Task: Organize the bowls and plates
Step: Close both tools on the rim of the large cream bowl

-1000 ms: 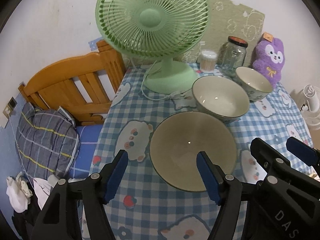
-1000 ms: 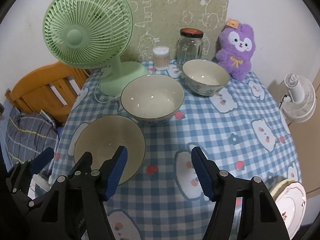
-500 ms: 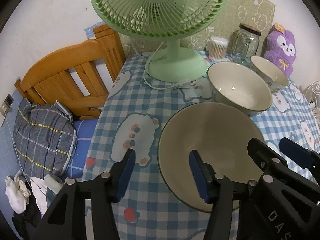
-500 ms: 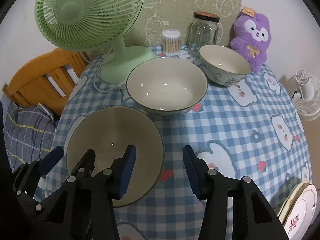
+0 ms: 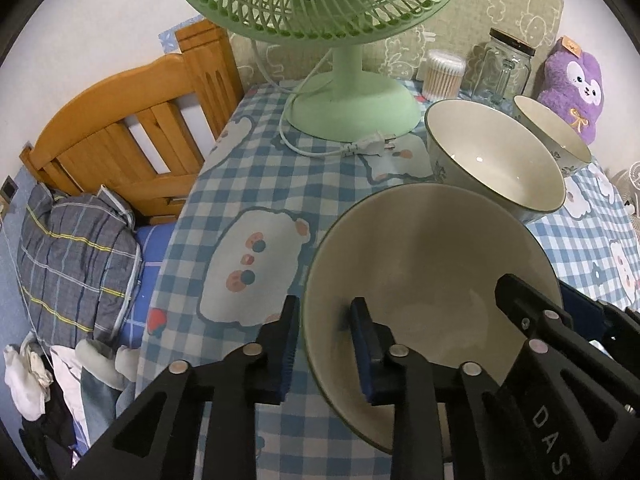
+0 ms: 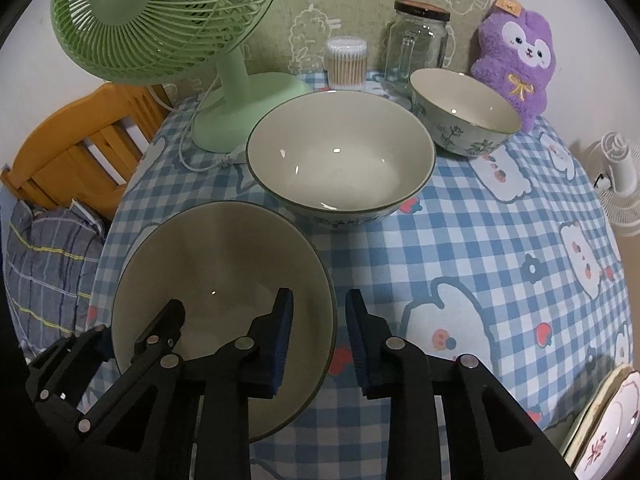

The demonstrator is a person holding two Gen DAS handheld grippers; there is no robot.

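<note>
Both grippers tip steeply down over the near edge of a blue-checked tablecloth (image 6: 460, 248), each astride the rim of the same beige plate (image 6: 224, 264): the left gripper (image 5: 325, 344) at the plate's 9 o'clock side, the right gripper (image 6: 318, 336) at its 3 o'clock side, one blue pad inside the rim and one outside, jaws closing on it, though actual contact cannot be told. Just beyond, toward 1 o'clock, stands a large bowl (image 6: 340, 160), then a small floral bowl (image 6: 464, 116). A green fan (image 6: 168, 20), cotton swabs (image 6: 346, 62), glass jar (image 6: 416, 48) and purple plush toy (image 6: 516, 64) line the far edge
</note>
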